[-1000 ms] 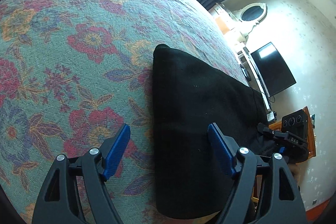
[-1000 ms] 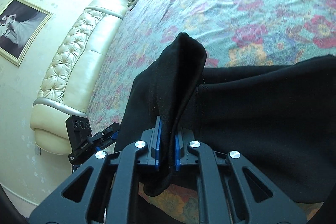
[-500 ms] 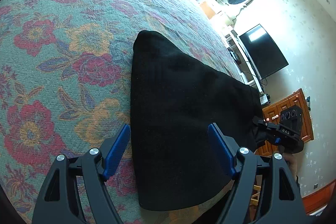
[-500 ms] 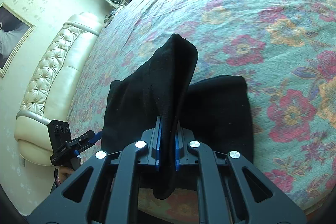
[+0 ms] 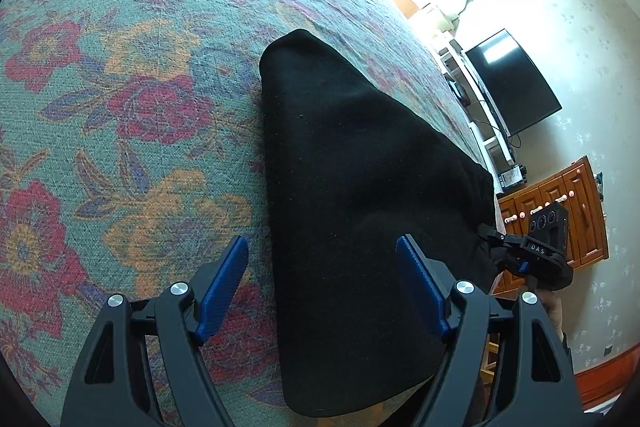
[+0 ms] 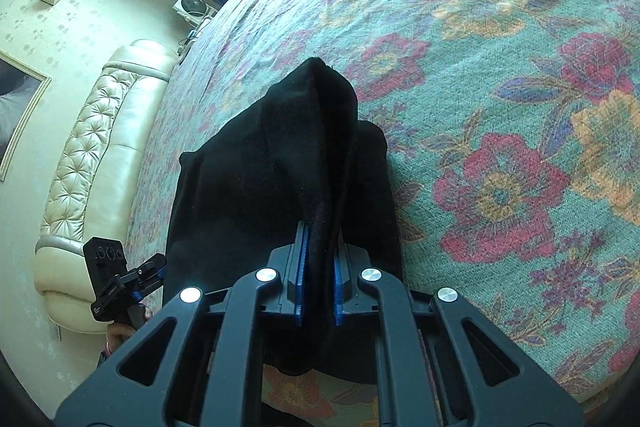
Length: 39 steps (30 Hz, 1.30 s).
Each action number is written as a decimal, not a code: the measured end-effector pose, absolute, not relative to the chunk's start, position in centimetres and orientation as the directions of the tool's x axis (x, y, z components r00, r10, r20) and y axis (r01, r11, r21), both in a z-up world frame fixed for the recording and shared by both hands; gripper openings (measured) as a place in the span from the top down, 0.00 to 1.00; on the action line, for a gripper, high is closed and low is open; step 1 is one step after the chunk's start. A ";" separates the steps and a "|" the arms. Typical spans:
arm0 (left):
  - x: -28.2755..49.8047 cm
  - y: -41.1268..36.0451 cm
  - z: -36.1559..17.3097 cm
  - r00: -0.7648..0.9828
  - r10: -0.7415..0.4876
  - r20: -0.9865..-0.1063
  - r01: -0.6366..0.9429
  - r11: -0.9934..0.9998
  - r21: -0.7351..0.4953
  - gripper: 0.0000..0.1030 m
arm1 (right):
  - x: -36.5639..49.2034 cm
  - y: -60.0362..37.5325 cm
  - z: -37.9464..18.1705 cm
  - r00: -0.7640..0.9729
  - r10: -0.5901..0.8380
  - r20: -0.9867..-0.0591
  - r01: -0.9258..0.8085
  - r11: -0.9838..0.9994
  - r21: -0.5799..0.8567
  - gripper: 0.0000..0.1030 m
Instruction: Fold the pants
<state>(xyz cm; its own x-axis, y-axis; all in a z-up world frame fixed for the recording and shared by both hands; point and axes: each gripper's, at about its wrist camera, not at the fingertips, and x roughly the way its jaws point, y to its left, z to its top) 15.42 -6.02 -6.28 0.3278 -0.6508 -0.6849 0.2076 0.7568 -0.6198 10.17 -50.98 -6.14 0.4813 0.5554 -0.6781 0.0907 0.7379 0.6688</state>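
the black pants point(image 5: 360, 187) lie folded on the floral bedspread point(image 5: 120, 107) at the near edge of the bed, their long axis running away from both cameras toward the middle of the bed. the right gripper point(image 6: 318, 279) is the nearer one to the work: its jaws are clamped tight on a bunched edge of the cloth, which rises in a dark peak straight ahead of its blue pads point(image 6: 300, 267) while the rest of the pants spreads flat to the left of it. the left gripper point(image 5: 320, 287) hovers with its jaws wide apart and nothing between the pads point(image 5: 224, 283); the pants' left edge runs forward between them, the cloth below and not pinched. in its view the right gripper point(image 5: 536, 251) shows at the far side of the cloth.

against the earlier frames, the stretch of pants that trailed off to the right in the right wrist view has drawn in to a compact stack, and the left gripper has slid sideways so more of the cloth lies under it. the next move likely rests on laying the held edge forward along that long axis.
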 end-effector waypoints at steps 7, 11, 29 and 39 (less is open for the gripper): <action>15.8 -4.7 -6.5 0.325 -0.661 -0.676 0.187 0.746 -0.639 0.27 | 9.6 -52.8 -6.3 0.492 0.584 -0.646 0.098 0.700 0.708 0.63; 15.9 -3.8 -6.9 0.313 -0.666 -0.678 0.177 0.742 -0.647 0.27 | 8.9 -53.9 -6.1 0.496 0.566 -0.658 0.103 0.715 0.692 0.38; 16.9 -5.3 -8.2 0.230 -0.792 -0.566 0.206 0.608 -0.767 0.27 | 11.5 -51.8 -9.8 0.378 0.756 -0.534 0.045 0.561 0.826 0.19; 17.0 -9.3 -7.9 0.219 -0.765 -0.606 0.275 0.644 -0.714 0.18 | 12.0 -49.8 -10.1 0.335 0.776 -0.534 -0.020 0.573 0.820 0.20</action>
<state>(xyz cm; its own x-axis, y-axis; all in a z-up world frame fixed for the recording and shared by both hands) 16.96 -9.25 -7.91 0.2187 -0.7646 -0.6063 0.2745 0.6444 -0.7137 11.98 -49.77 -10.15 0.3346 0.7763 -0.5342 -0.0202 0.5727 0.8195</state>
